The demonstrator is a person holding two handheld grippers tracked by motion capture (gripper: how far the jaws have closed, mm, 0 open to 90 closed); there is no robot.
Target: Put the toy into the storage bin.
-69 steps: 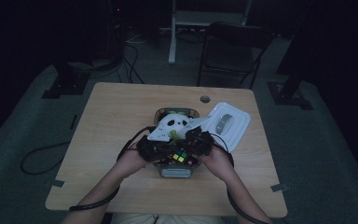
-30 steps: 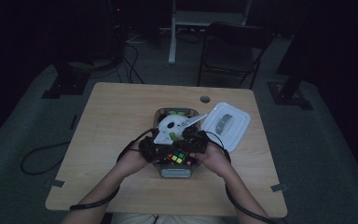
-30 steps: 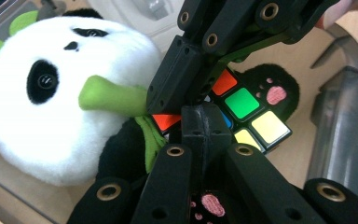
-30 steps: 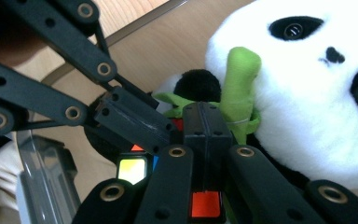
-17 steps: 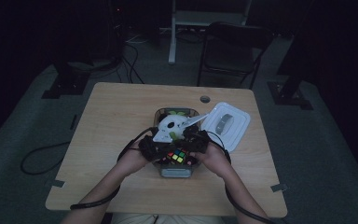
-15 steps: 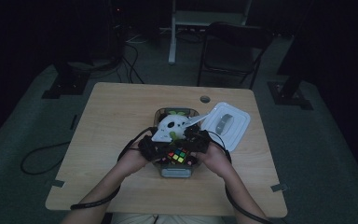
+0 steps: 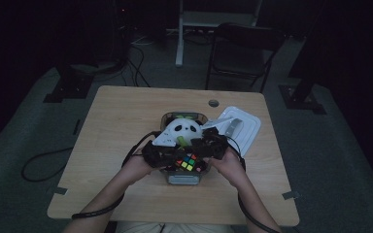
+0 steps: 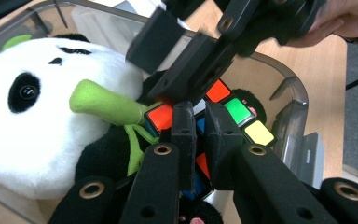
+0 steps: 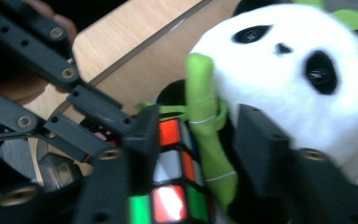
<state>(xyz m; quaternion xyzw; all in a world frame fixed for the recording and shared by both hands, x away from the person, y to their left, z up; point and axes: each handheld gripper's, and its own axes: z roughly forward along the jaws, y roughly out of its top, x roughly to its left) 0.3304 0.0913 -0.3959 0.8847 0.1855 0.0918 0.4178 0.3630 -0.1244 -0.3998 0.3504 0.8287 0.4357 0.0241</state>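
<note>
I've got both grippers down in the clear bin (image 7: 183, 178) w/ the puzzle cube (image 7: 187, 162) and the panda plush (image 7: 183, 132).

Left gripper (image 8: 196, 122): jaws nearly together, just a narrow gap, and they've just been opening a touch. Nothing is pinched between them; the cube (image 8: 223, 105) sits right beyond and under the tips, orange, green and yellow tiles showing either side of the fingers (image 8: 183, 122). Panda (image 8: 42, 116) is off to the left of these fingers, its green bamboo stalk (image 8: 105, 103) ending just beside the left jaw.

Right gripper (image 9: 200, 135): jaws apart, also just been opening. Btwn them I see the cube (image 9: 175, 177) low down and the green stalk (image 9: 205, 135) standing upright; pads aren't pressing on either. Panda head (image 9: 289, 70) is past the right-hand finger (image 9: 261, 149). Left gripper's jaws come in from the far side, tips close to the cube.

In the high view the two grippers (image 7: 161, 154) (image 7: 212, 145) flank the cube over the bin; white lid (image 7: 240, 127) lies just beyond the right one on the table (image 7: 121, 116).
</note>
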